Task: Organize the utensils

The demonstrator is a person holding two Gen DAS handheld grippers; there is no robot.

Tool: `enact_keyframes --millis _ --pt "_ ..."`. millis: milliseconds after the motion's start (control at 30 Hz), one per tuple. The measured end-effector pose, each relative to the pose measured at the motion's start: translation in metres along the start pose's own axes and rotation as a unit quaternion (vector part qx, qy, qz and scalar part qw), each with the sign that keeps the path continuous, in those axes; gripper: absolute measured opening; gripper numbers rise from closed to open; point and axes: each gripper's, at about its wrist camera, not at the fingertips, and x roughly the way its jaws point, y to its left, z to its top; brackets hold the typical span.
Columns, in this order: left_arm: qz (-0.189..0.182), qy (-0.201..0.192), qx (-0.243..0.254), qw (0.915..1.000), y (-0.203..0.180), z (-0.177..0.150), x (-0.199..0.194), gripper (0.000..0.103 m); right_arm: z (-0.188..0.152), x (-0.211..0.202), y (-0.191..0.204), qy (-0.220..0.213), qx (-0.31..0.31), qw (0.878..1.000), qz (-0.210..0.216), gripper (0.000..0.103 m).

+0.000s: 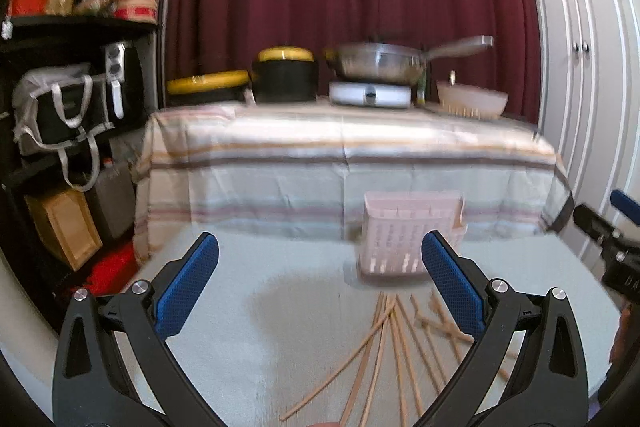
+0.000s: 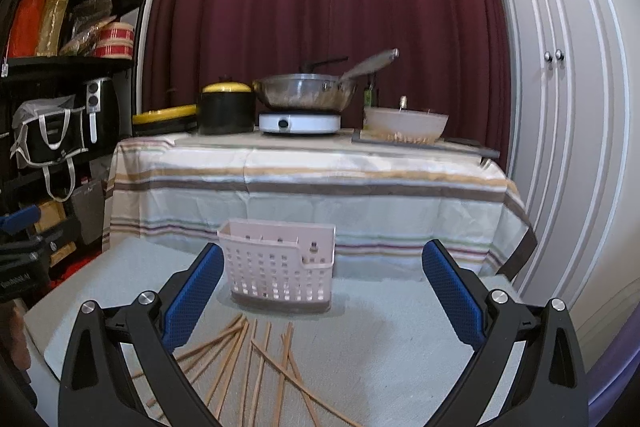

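From your left wrist view, you're holding the left tool (image 1: 320, 283) high over the table (image 1: 280, 307) with its jaws spread wide and nothing between them. The chopsticks (image 1: 394, 347) are lying fanned out loose just below and a touch right of the tool, so you're probably hanging there to pick one out. The pink basket (image 1: 404, 239) is standing upright straight ahead beyond the sticks, partly behind your right finger, likely parked there as the drop-off. This view is blurring a bit.

Over to the right wrist view: your right tool (image 2: 322, 285) is also gaping wide, gripping nothing, touching nothing. The basket is sitting ahead, toward your left finger, and the sticks are sprawling crisscrossed below the tool, just in front of the basket.
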Motion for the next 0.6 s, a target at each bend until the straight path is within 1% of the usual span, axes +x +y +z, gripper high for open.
enact_keyframes --millis 100,300,500,600 --pt "0.001 0.038 0.006 0.9993 0.007 -0.025 0.024 0.099 -0.014 0.013 -0.001 0.023 0.001 1.000 0.005 0.097" --pt "0.012 0.092 0.024 0.9954 0.021 -0.083 0.059 0.099 -0.053 0.039 -0.002 0.071 0.008 0.997 0.022 0.097" --pt "0.002 0.125 0.024 0.9918 0.029 -0.123 0.073 0.099 -0.087 0.056 0.005 0.101 -0.007 0.994 0.030 0.097" --pt "0.001 0.135 0.031 0.9904 0.032 -0.139 0.078 0.095 -0.102 0.060 0.008 0.113 -0.024 0.993 0.029 0.097"
